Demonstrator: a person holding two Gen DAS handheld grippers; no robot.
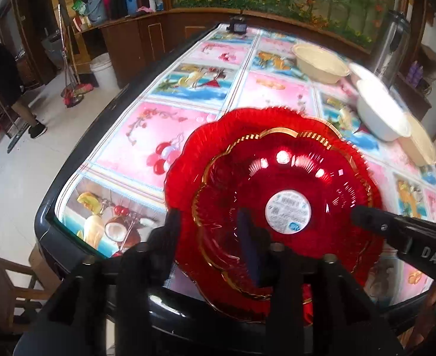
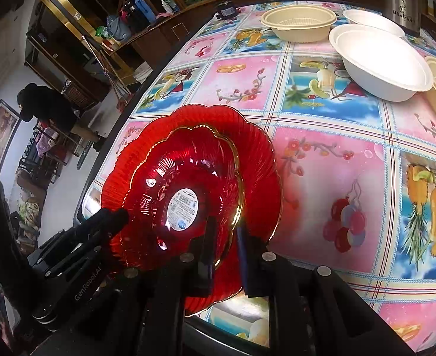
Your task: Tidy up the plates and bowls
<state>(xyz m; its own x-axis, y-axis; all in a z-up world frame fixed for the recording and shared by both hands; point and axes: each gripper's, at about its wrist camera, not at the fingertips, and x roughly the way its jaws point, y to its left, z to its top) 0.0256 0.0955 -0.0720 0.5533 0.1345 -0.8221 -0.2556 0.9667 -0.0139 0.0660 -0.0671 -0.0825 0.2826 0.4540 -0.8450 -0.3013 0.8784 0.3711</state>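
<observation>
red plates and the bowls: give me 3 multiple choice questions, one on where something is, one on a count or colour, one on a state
1. Where do the pale bowls stand relative to the red plates?
A. stacked on them
B. apart, toward the far right of the table
C. on the floor

2. What colour is the trim on the smaller red plate?
A. silver
B. blue
C. gold

3. What is the right gripper doing?
A. closed on the smaller red plate's rim
B. hanging open above the bowls
C. gripping a white bowl

Answers:
1. B: the white bowl and the cream bowl sit well beyond the plates.
2. C: a gold line follows its scalloped edge.
3. A: its fingers pinch that plate's near edge, while the left gripper grips the rim on the opposite side.
</observation>
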